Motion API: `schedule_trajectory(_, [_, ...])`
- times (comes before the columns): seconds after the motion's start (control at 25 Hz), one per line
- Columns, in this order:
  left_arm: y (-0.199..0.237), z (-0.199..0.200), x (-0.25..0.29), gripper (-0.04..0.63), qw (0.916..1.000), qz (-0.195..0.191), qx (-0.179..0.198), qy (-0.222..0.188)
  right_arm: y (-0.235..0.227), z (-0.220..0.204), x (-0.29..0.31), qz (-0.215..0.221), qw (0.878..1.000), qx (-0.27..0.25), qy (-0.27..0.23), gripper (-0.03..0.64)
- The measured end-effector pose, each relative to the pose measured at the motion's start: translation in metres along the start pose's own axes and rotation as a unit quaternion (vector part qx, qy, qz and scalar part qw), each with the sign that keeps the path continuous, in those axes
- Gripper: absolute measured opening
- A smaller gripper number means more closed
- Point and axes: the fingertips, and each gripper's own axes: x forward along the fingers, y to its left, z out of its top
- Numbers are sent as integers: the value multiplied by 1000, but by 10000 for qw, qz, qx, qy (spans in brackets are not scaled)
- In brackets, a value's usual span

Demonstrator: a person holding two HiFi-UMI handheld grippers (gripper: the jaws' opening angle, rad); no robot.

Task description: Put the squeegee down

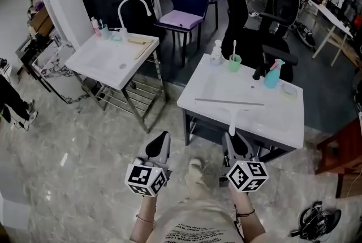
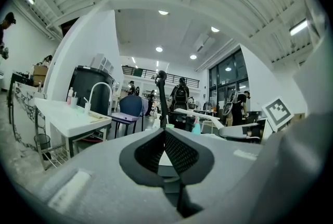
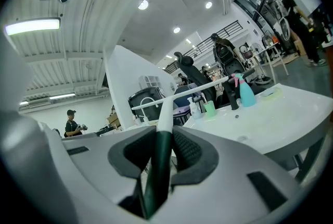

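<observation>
The squeegee (image 1: 229, 102) has a long white blade and a handle that is white near the blade and dark green at the grip. Its blade hangs crosswise over the front of the white sink table (image 1: 283, 123). My right gripper (image 1: 233, 138) is shut on the green handle, just in front of the table's near edge. In the right gripper view the handle (image 3: 162, 129) runs up between the pads of the right gripper (image 3: 165, 133) to the blade. My left gripper (image 1: 163, 138) is to its left over the floor, shut and empty. In the left gripper view the pads of the left gripper (image 2: 165, 135) meet.
On the sink table's far edge stand a pump bottle (image 1: 216, 53), a green cup (image 1: 234, 61) and a teal spray bottle (image 1: 273, 74). A second sink table (image 1: 107, 58) with a curved tap stands to the left. A blue chair (image 1: 186, 4) and a black office chair (image 1: 249, 10) are behind.
</observation>
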Motion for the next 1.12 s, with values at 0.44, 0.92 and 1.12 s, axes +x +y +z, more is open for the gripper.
schedule_trajectory(0.44, [40,0,70,21,9999,35,-78,77,-22,8,77,-56,9998,155,92,98])
schedule_trajectory(0.92, [82,4,150,21,9995,125,-206,222,-47,23,169,-33,9991,309,284,98])
schedule_trajectory(1.12, [99,1,177,21,9990,164,-261,315,-54,20,203,-47,9983,404,428,98])
